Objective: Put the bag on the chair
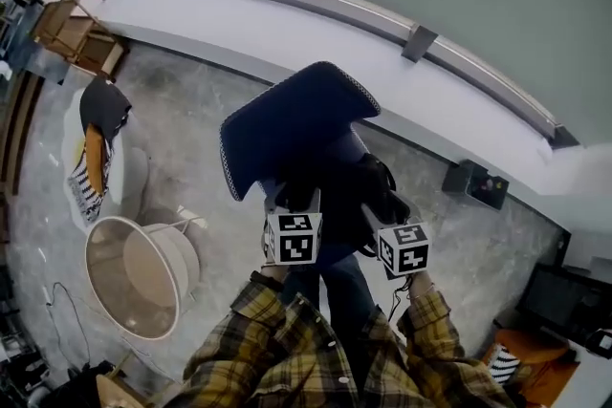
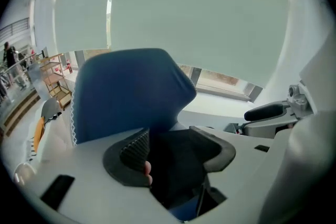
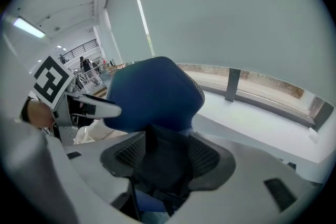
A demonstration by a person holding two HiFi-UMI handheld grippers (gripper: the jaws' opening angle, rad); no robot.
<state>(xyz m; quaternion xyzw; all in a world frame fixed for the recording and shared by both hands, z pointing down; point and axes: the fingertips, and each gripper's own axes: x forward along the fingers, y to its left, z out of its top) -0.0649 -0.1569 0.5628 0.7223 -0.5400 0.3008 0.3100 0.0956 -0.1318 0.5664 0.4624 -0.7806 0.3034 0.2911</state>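
Note:
A blue chair (image 1: 287, 124) stands in front of me, its backrest tilted toward the upper left. The black bag (image 1: 349, 186) lies over its seat. Both grippers reach into the bag from my side, their marker cubes side by side just below it. My left gripper (image 2: 173, 152) has black bag fabric filling the space between its jaws, and the blue backrest (image 2: 128, 92) rises right behind. In the right gripper view, my right gripper (image 3: 167, 152) likewise closes round dark bag material, again with the backrest (image 3: 155, 94) beyond. The seat itself is mostly hidden.
A white round basket (image 1: 134, 277) sits on the grey floor to the left. A black-and-orange item (image 1: 100, 124) lies farther left. A small black box (image 1: 475, 183) stands at the right by the white window ledge (image 1: 316, 24). Wooden shelving (image 1: 72, 33) is at far left.

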